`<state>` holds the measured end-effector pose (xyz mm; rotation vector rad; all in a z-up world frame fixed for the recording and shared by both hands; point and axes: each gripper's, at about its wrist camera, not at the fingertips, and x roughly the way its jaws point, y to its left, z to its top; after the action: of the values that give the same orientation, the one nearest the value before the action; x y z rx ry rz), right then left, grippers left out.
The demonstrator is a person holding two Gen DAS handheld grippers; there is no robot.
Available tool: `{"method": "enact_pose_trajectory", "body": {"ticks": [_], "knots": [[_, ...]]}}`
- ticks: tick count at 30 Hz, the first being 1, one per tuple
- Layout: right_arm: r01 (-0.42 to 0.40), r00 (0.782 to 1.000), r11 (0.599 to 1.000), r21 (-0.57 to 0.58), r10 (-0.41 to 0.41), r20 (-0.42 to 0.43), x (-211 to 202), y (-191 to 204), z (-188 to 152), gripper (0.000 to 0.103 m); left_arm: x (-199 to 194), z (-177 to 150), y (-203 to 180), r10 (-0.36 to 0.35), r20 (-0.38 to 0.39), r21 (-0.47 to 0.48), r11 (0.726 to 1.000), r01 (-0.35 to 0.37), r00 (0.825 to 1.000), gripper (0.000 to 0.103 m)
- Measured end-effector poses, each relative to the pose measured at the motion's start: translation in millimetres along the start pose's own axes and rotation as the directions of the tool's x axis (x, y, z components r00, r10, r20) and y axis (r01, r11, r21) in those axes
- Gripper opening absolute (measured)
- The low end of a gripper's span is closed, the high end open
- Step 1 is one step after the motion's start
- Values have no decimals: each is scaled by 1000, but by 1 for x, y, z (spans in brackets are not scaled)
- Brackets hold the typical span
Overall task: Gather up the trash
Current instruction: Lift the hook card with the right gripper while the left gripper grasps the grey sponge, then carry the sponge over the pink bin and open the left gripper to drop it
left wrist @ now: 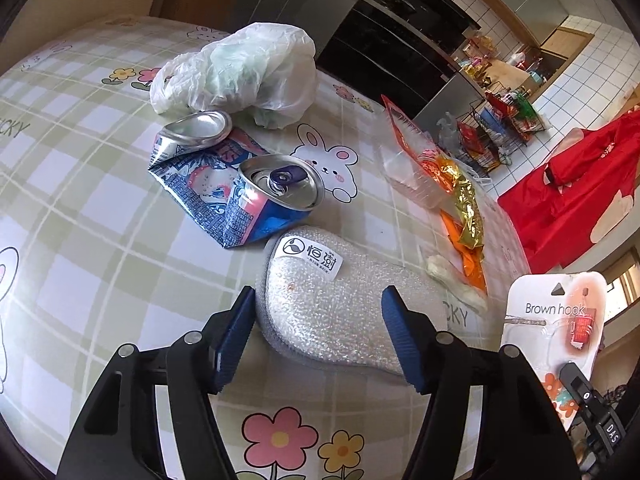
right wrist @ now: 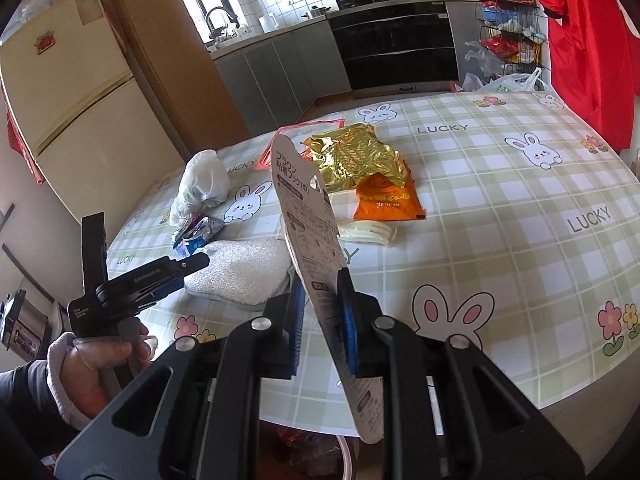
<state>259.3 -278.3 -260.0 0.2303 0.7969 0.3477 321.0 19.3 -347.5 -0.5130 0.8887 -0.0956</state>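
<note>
Right gripper (right wrist: 318, 312) grips the white "Brown hook" cardboard package (right wrist: 316, 240); left gripper (left wrist: 318, 320) waits open.

The package stands on edge between the closed blue pads (right wrist: 348, 320), above the near rim of the green checked tablecloth (right wrist: 500, 240). The left jaws are spread wide on both sides of a grey-white scrubbing sponge (left wrist: 336, 300), not touching it. Behind lie a crushed blue drink can (left wrist: 240, 184), gold and orange wrappers (right wrist: 372, 172), then a crumpled white plastic bag (left wrist: 248, 72).
</note>
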Motion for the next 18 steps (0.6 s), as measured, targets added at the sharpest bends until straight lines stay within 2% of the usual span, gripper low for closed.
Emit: {"method": "enact_pose_trajectory", "body": {"ticks": [2,3,4,6,9,12,18], "knots": [[0,1000,1000,-6,0,0,0,1,0,20,3,-1,-6,36,6,17,999,-36,999,61],[-2,1000,1000,-5,2,0,-1,1,1,20,4,-1,-7,58,9,22,998,-59,998,57],[-2,1000,1000,-3,2,0,-1,1,1,20,4,-2,-7,74,11,24,997,-74,997,48],[-6,1000,1000,0,6,0,-2,2,1,20,4,-1,-5,82,10,20,996,-82,997,43],[-9,1000,1000,2,9,3,-5,2,1,20,-4,-2,1,61,8,18,998,-61,998,36],[-15,1000,1000,5,15,9,-8,3,2,20,-25,-3,4,21,54,22,1000,-22,998,26],[-33,999,999,16,32,27,-17,7,3,20,-81,-3,-18,-95,134,145,987,75,986,18]]}}
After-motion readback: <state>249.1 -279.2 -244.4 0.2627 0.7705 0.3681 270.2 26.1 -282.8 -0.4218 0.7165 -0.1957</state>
